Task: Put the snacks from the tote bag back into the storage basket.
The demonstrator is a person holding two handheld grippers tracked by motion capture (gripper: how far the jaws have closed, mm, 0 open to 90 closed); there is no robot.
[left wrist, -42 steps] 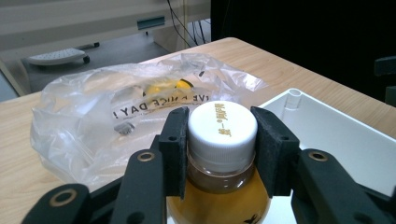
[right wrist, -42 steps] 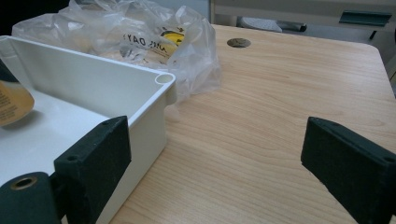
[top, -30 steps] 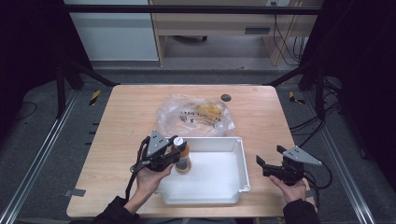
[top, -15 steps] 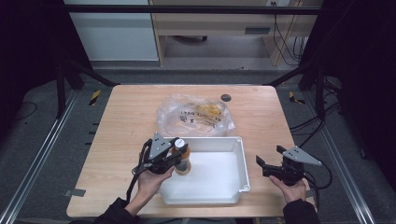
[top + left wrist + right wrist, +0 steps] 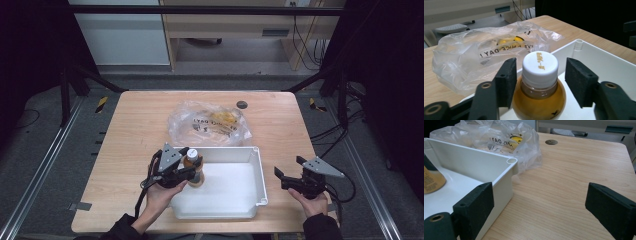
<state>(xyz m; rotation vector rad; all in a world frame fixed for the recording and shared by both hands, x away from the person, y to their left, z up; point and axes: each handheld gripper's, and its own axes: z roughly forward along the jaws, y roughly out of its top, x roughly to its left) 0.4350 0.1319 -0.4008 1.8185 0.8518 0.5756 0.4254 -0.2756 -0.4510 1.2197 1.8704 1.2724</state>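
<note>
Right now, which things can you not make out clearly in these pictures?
- Bottle: left gripper view, its base is cut off by the bottom edge; whether it rests on the floor of the tray is unclear.
- Cap: the gold print is too small to read.
- Plastic bag: high view, crinkled film blurs its contents.
- Bottle label: right gripper view, cut off by the left edge.

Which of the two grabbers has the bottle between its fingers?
The left gripper: its fingers, which have just been opening, stand on either side of the bottle in the white bin. The right gripper holds nothing beside the bin.
</note>
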